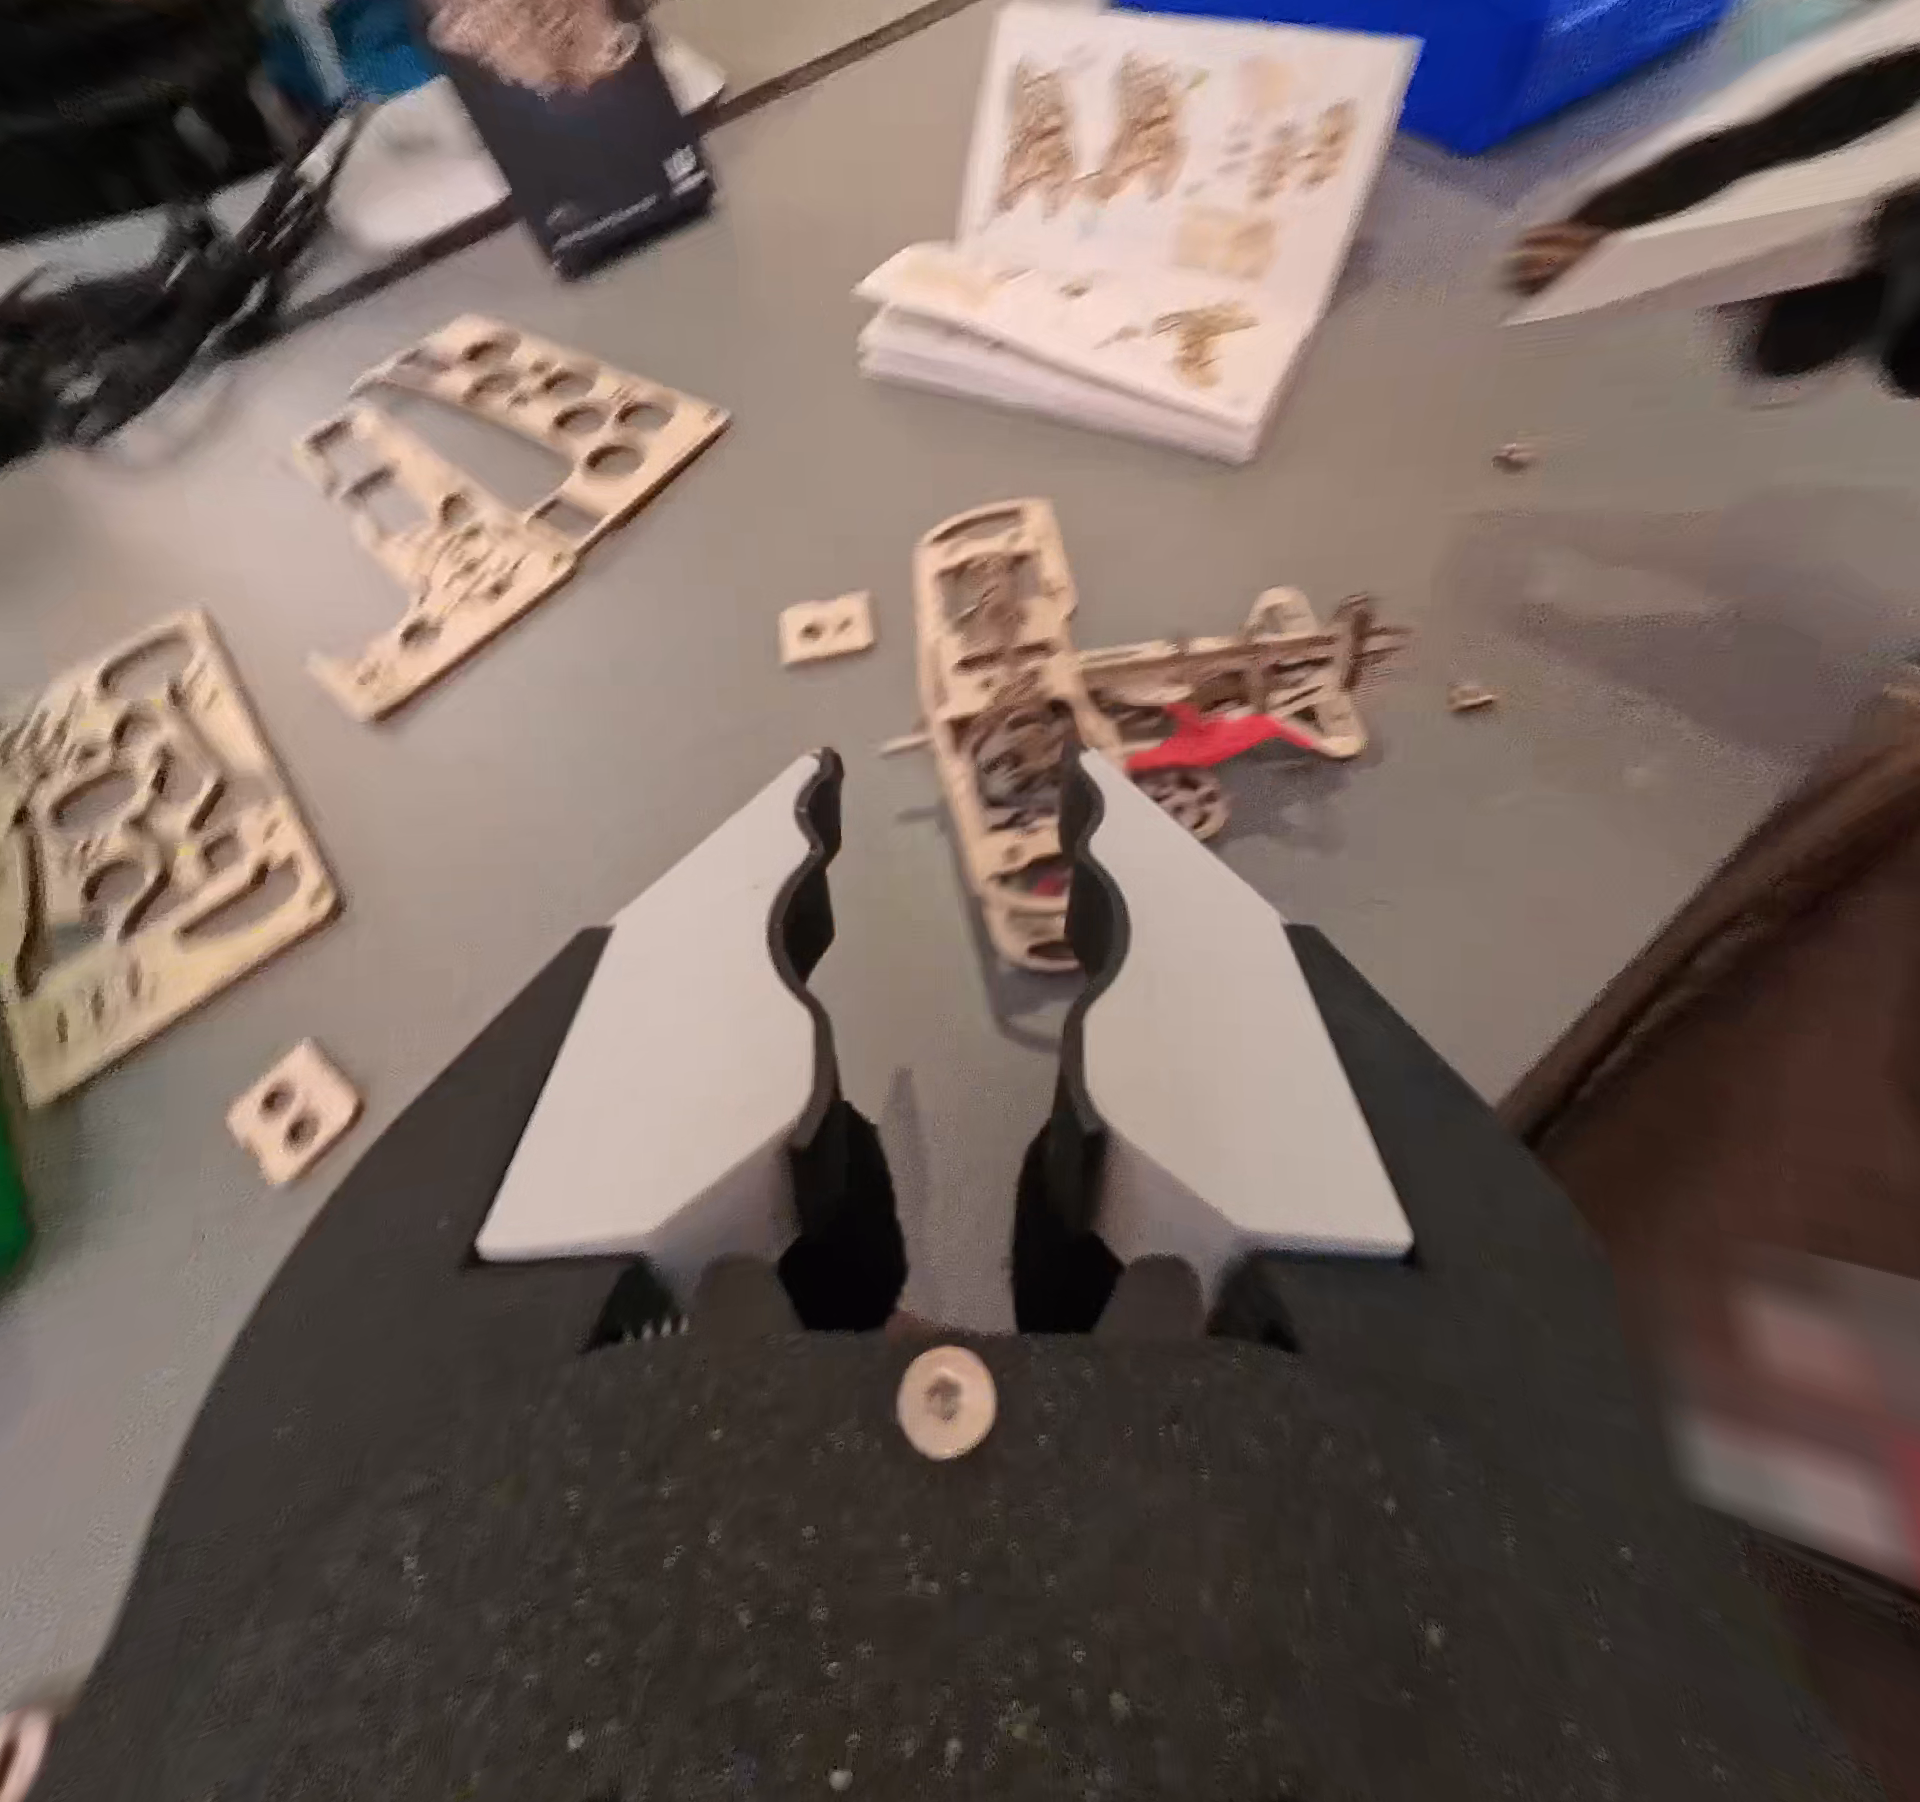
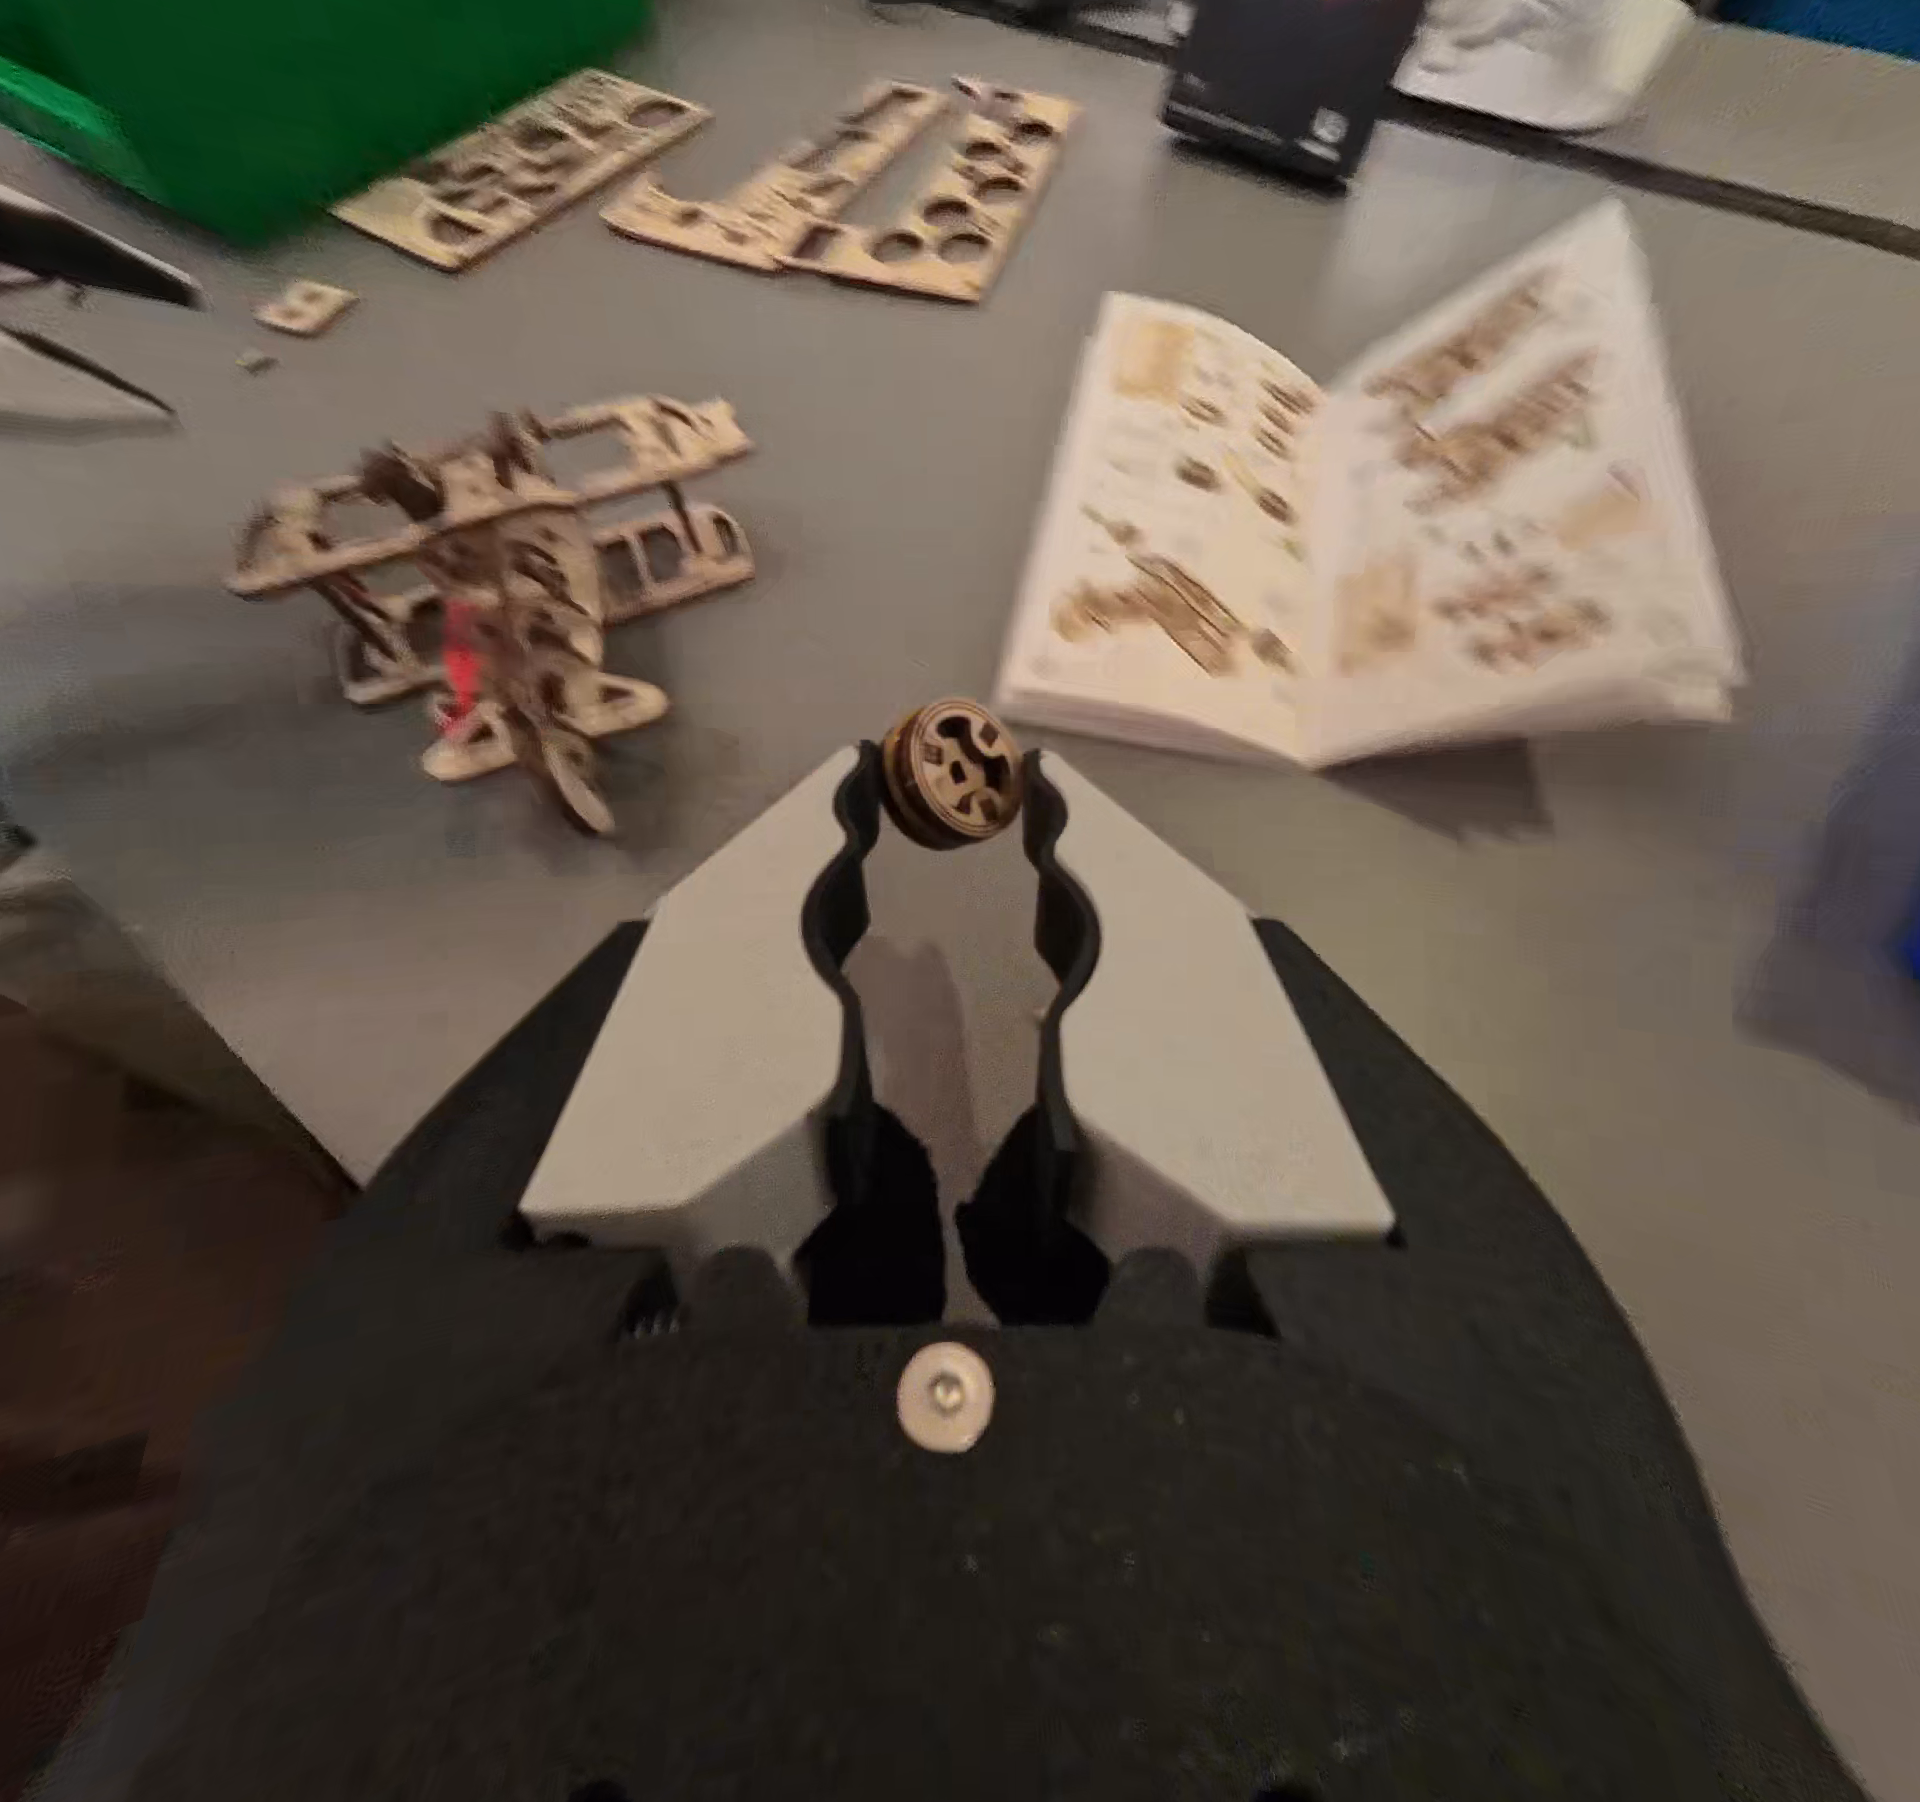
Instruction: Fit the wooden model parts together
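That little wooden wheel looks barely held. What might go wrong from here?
The wheel is pinched only at the very tips of the right gripper, so it might twist or pop out and drop onto the table. The plane model lies loose, and the left gripper is open and not holding it, so pressing the wheel on may just push it away.

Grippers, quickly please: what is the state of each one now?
Left gripper: open, holding nothing, above the wooden biplane model.
Right gripper: shut on a small wooden wheel, pinched at the fingertips.
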`<state>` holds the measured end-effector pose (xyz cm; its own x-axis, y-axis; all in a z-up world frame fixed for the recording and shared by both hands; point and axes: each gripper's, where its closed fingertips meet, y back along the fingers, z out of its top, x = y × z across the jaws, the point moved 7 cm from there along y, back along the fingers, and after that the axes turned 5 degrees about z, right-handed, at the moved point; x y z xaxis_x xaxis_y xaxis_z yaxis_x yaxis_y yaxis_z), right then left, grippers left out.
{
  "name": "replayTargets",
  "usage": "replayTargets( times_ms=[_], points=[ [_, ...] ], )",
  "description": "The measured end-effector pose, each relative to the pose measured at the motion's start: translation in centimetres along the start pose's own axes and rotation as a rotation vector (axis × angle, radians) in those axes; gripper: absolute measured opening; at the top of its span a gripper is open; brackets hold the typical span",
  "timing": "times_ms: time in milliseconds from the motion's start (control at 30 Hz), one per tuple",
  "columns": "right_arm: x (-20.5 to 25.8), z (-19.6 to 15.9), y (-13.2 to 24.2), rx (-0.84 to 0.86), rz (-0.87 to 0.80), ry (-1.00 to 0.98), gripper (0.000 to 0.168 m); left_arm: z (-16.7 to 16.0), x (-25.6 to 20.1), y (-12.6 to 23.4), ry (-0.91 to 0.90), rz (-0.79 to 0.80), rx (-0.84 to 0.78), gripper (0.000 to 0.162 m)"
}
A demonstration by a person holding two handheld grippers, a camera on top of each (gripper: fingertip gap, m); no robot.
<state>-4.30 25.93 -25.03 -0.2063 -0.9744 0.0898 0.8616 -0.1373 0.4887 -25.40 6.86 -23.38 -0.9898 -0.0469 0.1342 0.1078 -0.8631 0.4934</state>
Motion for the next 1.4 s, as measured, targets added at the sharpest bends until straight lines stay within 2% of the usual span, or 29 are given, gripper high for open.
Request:
replayTargets(
  times_ms=[167, 267, 367, 500, 733, 867, 1033, 1200, 1400],
  points=[
    [-3.8, -3.1, 2.3, -0.005, -0.133, -0.080, 0.026, -3.0, 3.5, 0.4, 0.094, 0.192, 0.094, 0.038],
    [-6.0, -4.1, 3.2, -0.038, -0.302, -0.038, 0.026, -4.4, 4.6, 0.4, 0.194, 0.255, 0.076, 0.038],
    [-7.0, -4.4, 3.5, -0.069, -0.377, -0.007, 0.026, -5.0, 5.1, 0.1, 0.191, 0.326, 0.003, 0.038],
    [-7.9, -4.0, 2.9, -0.057, -0.410, 0.040, 0.026, -4.9, 5.0, -1.2, 0.213, 0.302, -0.010, 0.039],
    [-8.9, -4.3, 1.2, 0.048, -0.268, -0.044, 0.026, -4.5, 6.3, -3.3, 0.228, 0.322, 0.027, 0.037],
    [-9.4, -4.5, 1.0, 0.061, -0.189, -0.129, 0.026, -5.1, 6.4, -5.1, 0.254, 0.225, 0.152, 0.038],
    [-9.2, -4.7, 0.6, 0.100, -0.208, -0.097, 0.026, -5.3, 6.3, -5.8, 0.259, 0.163, 0.192, 0.033],
    [-9.5, -5.0, 0.5, 0.122, -0.191, -0.137, 0.026, -5.6, 6.4, -6.2, 0.260, 0.182, 0.235, 0.025],
    [-9.5, -5.1, 0.4, 0.129, -0.182, -0.146, 0.026, -5.6, 6.2, -6.3, 0.220, 0.213, 0.245, 0.024]
  ],
)
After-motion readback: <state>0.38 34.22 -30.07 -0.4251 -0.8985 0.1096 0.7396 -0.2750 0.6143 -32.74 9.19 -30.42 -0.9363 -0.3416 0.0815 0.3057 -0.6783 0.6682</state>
